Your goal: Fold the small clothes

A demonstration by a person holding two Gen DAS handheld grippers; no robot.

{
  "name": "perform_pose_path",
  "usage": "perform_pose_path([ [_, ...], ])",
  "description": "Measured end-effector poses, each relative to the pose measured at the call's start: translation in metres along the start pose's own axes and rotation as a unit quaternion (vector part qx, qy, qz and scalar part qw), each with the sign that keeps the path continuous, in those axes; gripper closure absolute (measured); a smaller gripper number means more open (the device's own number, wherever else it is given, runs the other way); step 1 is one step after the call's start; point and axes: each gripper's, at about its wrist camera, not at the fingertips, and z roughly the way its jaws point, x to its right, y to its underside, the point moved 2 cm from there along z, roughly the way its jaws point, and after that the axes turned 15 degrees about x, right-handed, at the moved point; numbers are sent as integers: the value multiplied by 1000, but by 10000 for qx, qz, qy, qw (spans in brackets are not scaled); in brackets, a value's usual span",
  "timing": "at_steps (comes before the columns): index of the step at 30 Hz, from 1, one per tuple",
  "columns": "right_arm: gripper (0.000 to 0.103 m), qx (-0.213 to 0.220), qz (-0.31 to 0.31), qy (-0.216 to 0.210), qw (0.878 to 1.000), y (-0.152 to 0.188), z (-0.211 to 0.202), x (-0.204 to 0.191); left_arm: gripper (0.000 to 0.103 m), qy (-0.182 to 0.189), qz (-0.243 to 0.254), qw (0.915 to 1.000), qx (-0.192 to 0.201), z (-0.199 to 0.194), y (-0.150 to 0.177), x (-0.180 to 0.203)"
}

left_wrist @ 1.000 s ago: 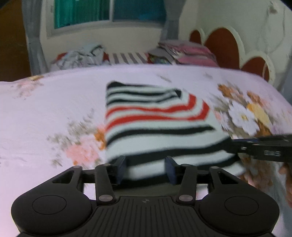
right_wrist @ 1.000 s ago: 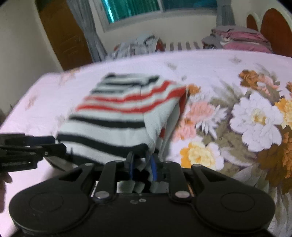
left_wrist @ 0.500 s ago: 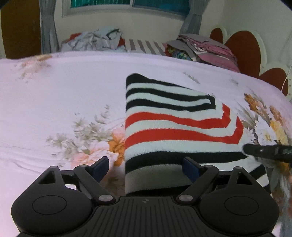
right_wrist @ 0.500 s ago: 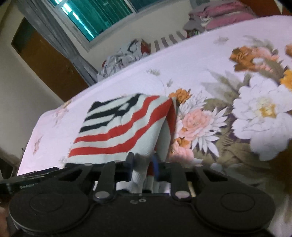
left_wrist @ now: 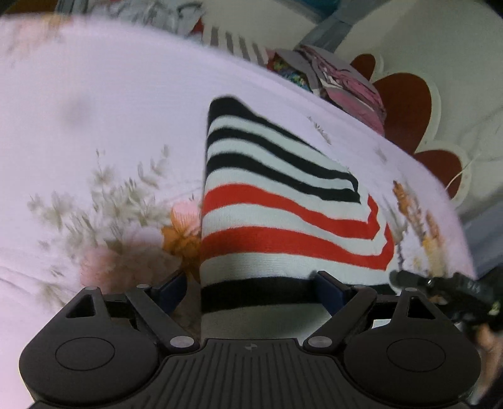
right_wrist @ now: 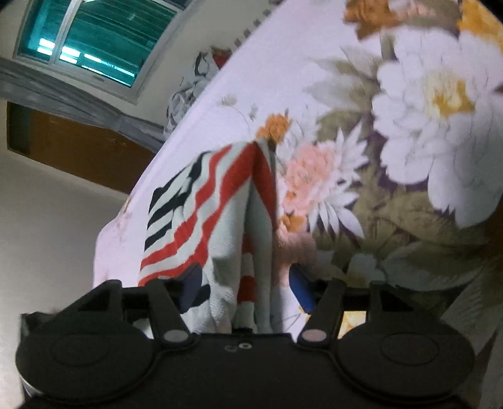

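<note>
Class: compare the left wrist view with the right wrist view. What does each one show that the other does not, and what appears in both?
Left wrist only: the red scalloped headboard, the pink folded pile, and the right claw at the edge. Right wrist only: the window, the brown door, and the garment's layered side edge between open jaws. Both: the striped garment on the floral bedsheet, lying between open jaws.

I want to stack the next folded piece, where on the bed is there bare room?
Bare bedsheet lies left of the striped garment, up to the clothes pile at the bed's far edge. Crowded: the headboard corner, with stacked clothes.
</note>
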Motion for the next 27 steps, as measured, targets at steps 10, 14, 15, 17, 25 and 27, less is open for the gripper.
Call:
perform_pose_path([
  [10,43,-218,-432,-245,9985,5,27,-19,16,-92,222,9997,-46,20,2,12],
  [14,56,-161,-1368,146,9904,12,32,-44,32,-201,627,9978,-20,23,1,31],
  [15,59,-126,-1658,248,9858,15,32,-52,38,-220,755,9969,-12,21,0,35],
  [17,65,-26,-2094,389,9771,22,28,-66,46,-316,1088,9935,67,15,-1,45],
  [25,71,337,-2759,649,9584,38,14,-113,55,-269,1944,9800,336,-11,-11,70],
  [27,71,368,-2823,636,9565,46,12,-126,55,-231,2060,9774,406,-23,-15,66],
])
